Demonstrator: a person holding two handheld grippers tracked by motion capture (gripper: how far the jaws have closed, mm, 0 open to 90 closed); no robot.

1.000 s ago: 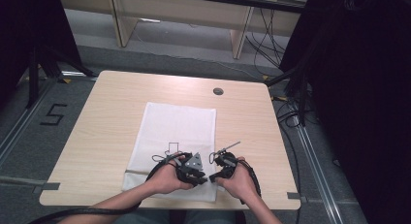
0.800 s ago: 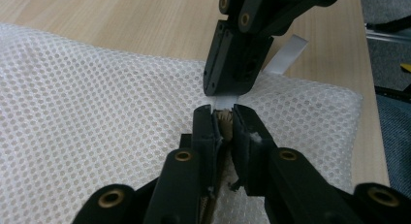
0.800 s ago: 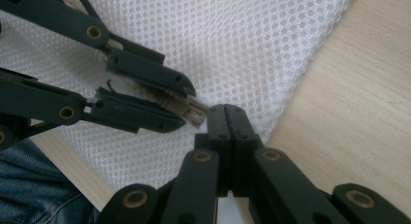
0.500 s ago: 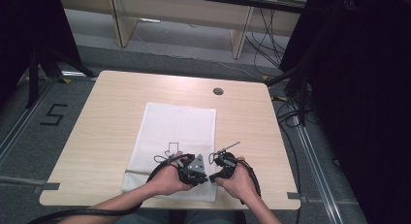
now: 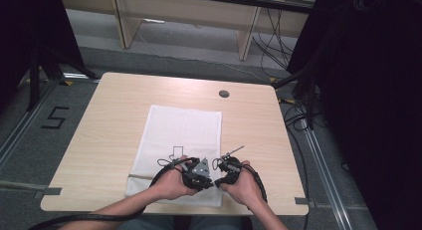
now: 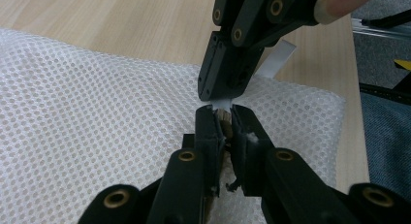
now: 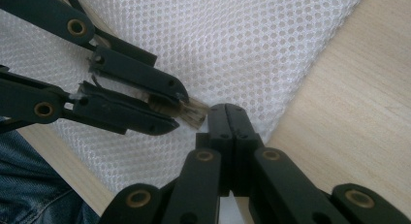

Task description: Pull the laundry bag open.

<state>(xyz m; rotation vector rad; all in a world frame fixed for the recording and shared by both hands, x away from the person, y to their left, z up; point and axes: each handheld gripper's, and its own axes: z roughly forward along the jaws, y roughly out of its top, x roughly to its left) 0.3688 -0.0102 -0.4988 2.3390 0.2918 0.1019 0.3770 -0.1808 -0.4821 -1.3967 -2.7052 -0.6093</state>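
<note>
A white mesh cloth (image 5: 184, 135) lies flat on the wooden table (image 5: 114, 115), with a small black outline (image 5: 176, 150) drawn on it. Both grippers meet tip to tip over its near edge. My left gripper (image 6: 224, 112) is shut on a small tan stub (image 7: 194, 112) that pokes out past its fingertips. My right gripper (image 7: 228, 107) is shut too, and a thin white strip (image 6: 278, 59) runs out from between its jaws. From above, the left gripper (image 5: 206, 182) and the right gripper (image 5: 219, 181) almost touch, each held by a hand.
The table's front edge lies just behind the hands, and its right edge (image 7: 339, 112) is near the cloth's corner. A round cable hole (image 5: 224, 93) sits at the back of the table. Tape strips (image 5: 301, 201) mark the front corners. Black curtains and cables (image 5: 298, 105) stand to the right.
</note>
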